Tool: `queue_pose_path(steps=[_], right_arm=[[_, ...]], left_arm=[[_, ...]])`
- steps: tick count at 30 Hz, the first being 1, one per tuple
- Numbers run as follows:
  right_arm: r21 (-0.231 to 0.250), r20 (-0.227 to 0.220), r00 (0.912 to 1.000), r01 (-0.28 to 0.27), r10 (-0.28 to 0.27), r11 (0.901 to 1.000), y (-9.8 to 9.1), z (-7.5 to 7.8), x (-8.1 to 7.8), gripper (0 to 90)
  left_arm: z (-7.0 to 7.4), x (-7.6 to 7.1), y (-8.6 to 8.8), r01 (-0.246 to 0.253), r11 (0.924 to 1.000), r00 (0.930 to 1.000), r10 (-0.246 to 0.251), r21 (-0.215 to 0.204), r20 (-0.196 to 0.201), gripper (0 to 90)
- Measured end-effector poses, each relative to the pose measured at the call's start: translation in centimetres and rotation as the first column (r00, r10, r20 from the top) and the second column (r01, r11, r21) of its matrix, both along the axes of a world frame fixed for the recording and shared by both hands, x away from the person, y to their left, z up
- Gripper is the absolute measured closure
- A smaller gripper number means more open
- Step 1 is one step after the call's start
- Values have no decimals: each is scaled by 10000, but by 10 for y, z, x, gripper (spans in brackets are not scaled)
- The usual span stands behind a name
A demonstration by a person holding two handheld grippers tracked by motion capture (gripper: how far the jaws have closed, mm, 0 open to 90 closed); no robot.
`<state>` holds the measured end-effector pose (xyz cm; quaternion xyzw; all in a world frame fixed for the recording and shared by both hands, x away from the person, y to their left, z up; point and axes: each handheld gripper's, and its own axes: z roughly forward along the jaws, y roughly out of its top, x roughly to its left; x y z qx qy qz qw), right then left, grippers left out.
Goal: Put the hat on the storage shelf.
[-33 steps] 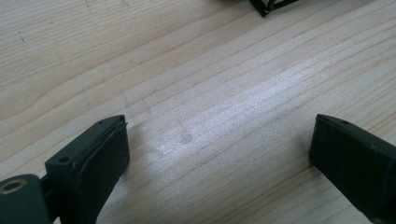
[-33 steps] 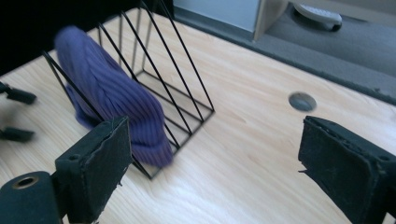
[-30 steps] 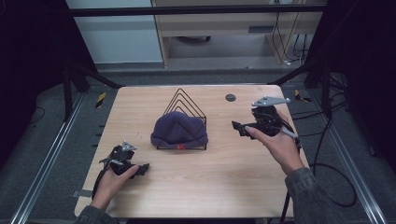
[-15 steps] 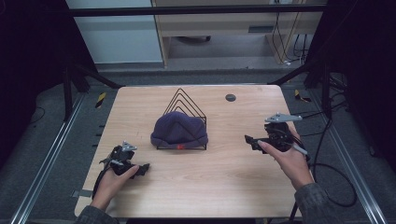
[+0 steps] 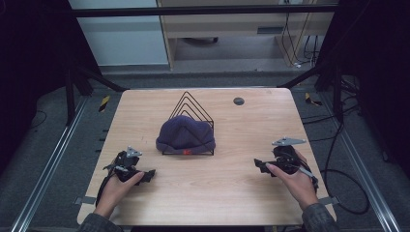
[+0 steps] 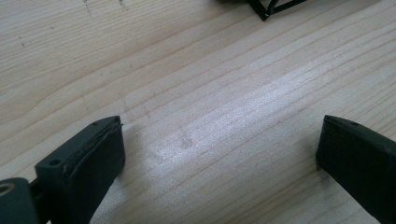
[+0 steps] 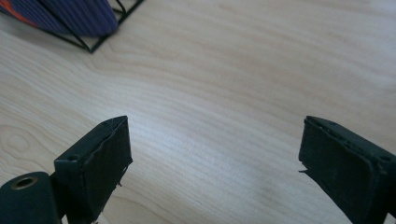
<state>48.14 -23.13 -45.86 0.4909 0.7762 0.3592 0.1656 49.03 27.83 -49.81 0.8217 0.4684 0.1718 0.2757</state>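
Purple, one knit hat [image 5: 185, 134] sits draped over one black wire rack [image 5: 191, 108] mid-surface [image 5: 222, 188]. Two claws rest well apart from it: left claw [image 5: 149, 174] gaping, right claw [image 5: 257, 164] gaping too, both empty. One small dark disc [image 5: 238, 101], perhaps a cap, lies beyond.

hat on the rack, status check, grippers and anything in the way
Left gripper open, empty, low at the near table edge. Right gripper open, empty. Hat draped over wire rack, untouched. Bare wood between; small dark disc far behind.
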Motion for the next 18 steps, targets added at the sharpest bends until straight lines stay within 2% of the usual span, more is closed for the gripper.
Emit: queue_pose_path(steps=[4, 9, 11, 14, 18], right_arm=[[7, -330, 9994, 57, -57, 10000, 3, -16, 2, 96], [140, -356, 9983, 463, -458, 9988, 8, -33, 7, 97], [242, -372, 9981, 496, -487, 9985, 10, -34, 8, 97], [-45, -401, 9980, 484, -486, 9988, 12, -38, 10, 96], [6, -476, 9973, 569, -568, 9984, 12, -39, 11, 95]], left_arm=[[0, 1, -1, 25, 10000, 10000, -25, 16, -55, 0], [0, 1, -1, 34, 10000, 10000, -34, -2, -18, 0], [0, 1, -2, 29, 10000, 10000, -29, 15, -44, 0], [0, 1, -3, 15, 10000, 10000, -15, -31, -30, 0], [0, 1, -2, 70, 10000, 10000, -70, -37, -16, 0]])
